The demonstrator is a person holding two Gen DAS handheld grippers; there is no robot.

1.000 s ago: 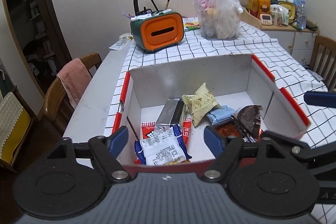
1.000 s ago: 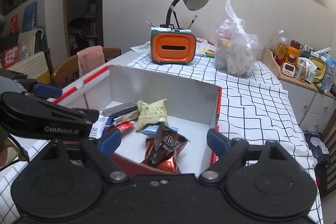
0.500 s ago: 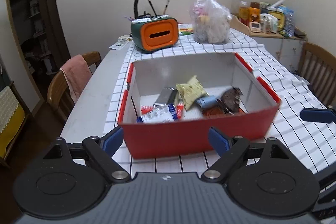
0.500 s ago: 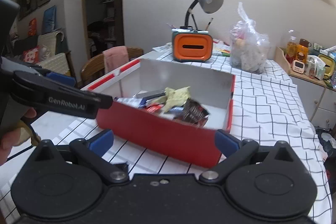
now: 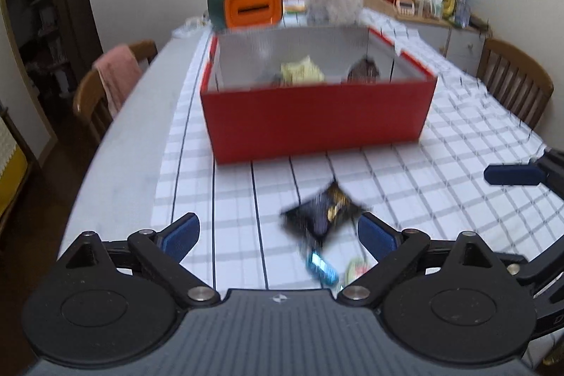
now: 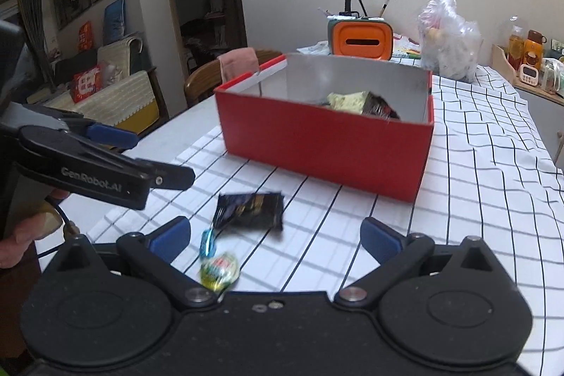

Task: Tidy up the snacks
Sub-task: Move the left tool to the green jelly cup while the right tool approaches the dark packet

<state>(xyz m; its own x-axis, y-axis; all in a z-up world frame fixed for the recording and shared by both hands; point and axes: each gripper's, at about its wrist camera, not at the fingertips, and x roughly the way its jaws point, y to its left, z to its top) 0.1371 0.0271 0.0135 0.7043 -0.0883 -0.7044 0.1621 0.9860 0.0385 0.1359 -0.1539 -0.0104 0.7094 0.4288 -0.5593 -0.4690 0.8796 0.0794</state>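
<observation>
Both hand-held grippers, the left hand-held gripper and right hand-held gripper, had just spread wide and held nothing. They hung over loose snacks on the table, a dark packet nearest, probably to gather them into the red box beyond.

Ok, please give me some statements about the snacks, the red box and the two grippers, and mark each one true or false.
1. The black snack packet lies on the checked tablecloth, outside the red box. True.
2. The red box is empty. False: a pale yellow packet and a dark packet lie inside it.
3. The left gripper holds the black packet. False: its jaws stand open and have just been opening; nothing is gripped.
4. The right gripper is open. True.
5. The orange container stands inside the box. False: it stands behind it on the table.
</observation>
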